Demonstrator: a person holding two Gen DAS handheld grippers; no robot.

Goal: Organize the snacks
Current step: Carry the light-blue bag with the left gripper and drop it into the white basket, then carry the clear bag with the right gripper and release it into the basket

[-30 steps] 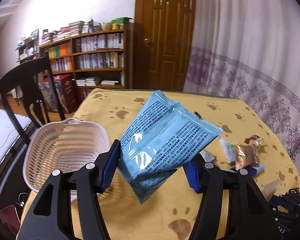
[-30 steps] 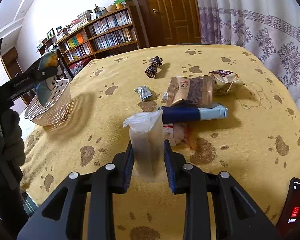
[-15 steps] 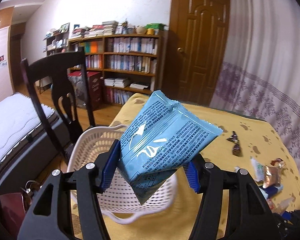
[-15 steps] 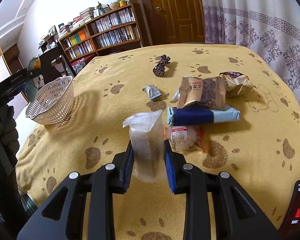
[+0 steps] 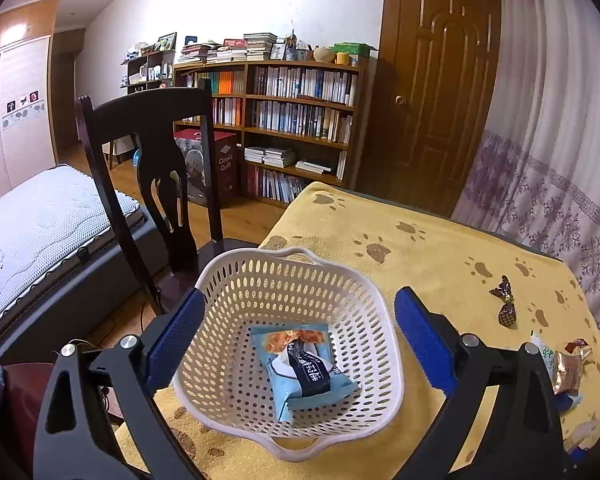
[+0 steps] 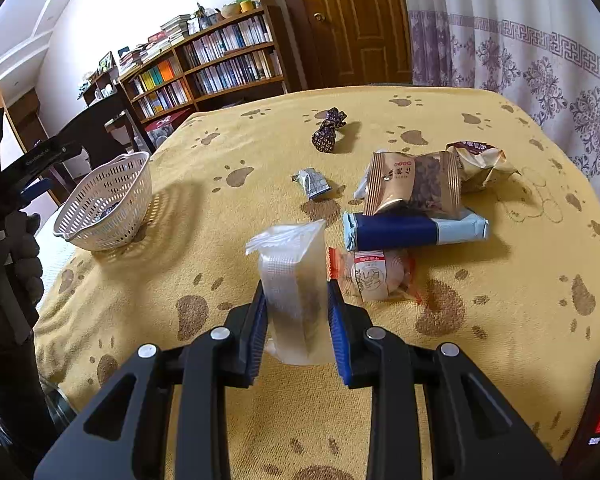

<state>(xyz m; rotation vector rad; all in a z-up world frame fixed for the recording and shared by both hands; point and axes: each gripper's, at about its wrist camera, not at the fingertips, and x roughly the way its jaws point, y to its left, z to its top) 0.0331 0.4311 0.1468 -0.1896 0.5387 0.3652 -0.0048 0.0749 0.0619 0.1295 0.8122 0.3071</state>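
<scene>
Since a second ago my left claw [image 5: 296, 336] has let go of the blue snack packet [image 5: 304, 368]; it is now lying flat on the bottom of the white basket [image 5: 228, 280], and the claw is hanging wide apart and empty right above it, a blue pad to either side of the rim. I am keeping it spread there, I judge, so the packet drops clean and nothing snags as I am pulling away. The basket is sitting at the desk's [image 6: 380, 420] near-left corner, close to the dark chair [image 5: 148, 152], which is why the left side is doing the dropping.

My right claw [image 6: 296, 312] is squeezing a clear-wrapped snack [image 6: 292, 272] upright between its pads, raised a little over the yellow paw-print cloth, ready to be carried across. Beyond it the rest are waiting in a loose heap: a navy and pale blue bar [image 6: 412, 230] under a tan packet [image 6: 412, 184], a round orange-edged one [image 6: 374, 276] just beside my load, a small silver wrapper [image 6: 312, 182] and a dark twisted sweet [image 6: 328, 134] farther off
</scene>
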